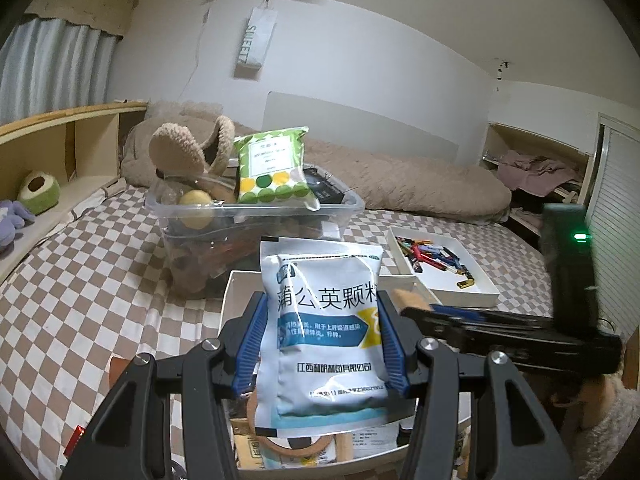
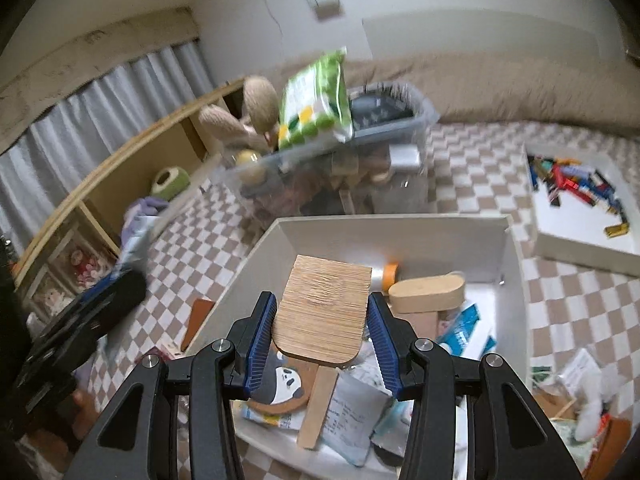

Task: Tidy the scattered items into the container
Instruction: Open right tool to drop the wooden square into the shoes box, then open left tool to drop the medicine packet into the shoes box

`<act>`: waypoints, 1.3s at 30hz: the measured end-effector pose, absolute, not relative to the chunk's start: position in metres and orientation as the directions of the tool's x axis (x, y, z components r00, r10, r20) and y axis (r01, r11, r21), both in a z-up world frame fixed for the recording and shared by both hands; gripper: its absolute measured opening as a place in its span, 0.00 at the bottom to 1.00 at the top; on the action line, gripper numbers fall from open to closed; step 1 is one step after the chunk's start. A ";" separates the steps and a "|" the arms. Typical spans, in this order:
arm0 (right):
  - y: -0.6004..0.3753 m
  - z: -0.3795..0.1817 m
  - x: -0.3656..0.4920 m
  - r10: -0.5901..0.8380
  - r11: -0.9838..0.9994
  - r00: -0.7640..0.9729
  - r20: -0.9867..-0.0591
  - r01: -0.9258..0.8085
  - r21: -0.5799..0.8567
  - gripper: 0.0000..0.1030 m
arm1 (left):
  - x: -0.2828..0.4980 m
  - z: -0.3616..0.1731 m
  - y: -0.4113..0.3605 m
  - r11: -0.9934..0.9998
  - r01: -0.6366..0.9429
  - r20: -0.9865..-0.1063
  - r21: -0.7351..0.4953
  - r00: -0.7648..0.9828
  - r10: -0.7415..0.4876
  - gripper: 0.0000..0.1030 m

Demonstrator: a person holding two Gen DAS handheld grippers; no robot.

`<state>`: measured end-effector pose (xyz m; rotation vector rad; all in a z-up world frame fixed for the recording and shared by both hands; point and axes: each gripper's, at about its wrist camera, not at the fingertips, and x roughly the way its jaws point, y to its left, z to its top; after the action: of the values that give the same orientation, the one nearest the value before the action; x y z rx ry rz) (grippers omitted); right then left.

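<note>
white-and-blue sachet [image 1: 324,332] with chinese print, flat, glossy, upright, clamped at both side edges by the left gripper [image 1: 322,340], held above a white box [image 2: 400,236] on the checked bedsheet [image 1: 100,248]. right gripper [image 2: 320,340] pinches a wooden board [image 2: 324,312], ridged grain, rounded near corners, tilted over the same box. in the box: one oval wooden block [image 2: 426,292], one panda coaster [image 2: 280,384], one flat wood strip [image 2: 318,408], several paper packets. clear bin [image 1: 256,220] stands just behind the box, piled high; one green dotted pouch [image 1: 272,168] leans on top beside two plush slippers [image 1: 188,148]. one white tray [image 1: 440,264] of small coloured pieces lies to the right, apart from the bin.
</note>
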<state>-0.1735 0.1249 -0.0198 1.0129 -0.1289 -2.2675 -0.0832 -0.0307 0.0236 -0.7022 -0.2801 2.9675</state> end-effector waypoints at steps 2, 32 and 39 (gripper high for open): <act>0.113 -0.030 -0.185 -0.584 -0.793 -0.471 -0.662 0.507 0.338 0.46 | -0.087 0.022 -0.037 -0.979 -0.028 -0.440 -0.201 -0.891 0.116 0.51; 0.174 -0.036 -0.156 -0.563 -0.824 -0.556 -0.611 0.429 0.369 0.90 | -0.150 -0.016 -0.021 -0.985 -0.022 -0.577 -0.168 -0.808 0.117 0.51; 0.191 -0.045 -0.159 -0.587 -0.810 -0.553 -0.592 0.400 0.429 0.90 | -0.188 -0.028 -0.016 -0.996 -0.001 -0.650 -0.093 -0.758 0.061 0.51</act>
<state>-0.1593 0.1908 -0.0449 1.0151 -0.3290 -2.3359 -0.1884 -0.0160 -0.0278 -1.0807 -0.1352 2.9114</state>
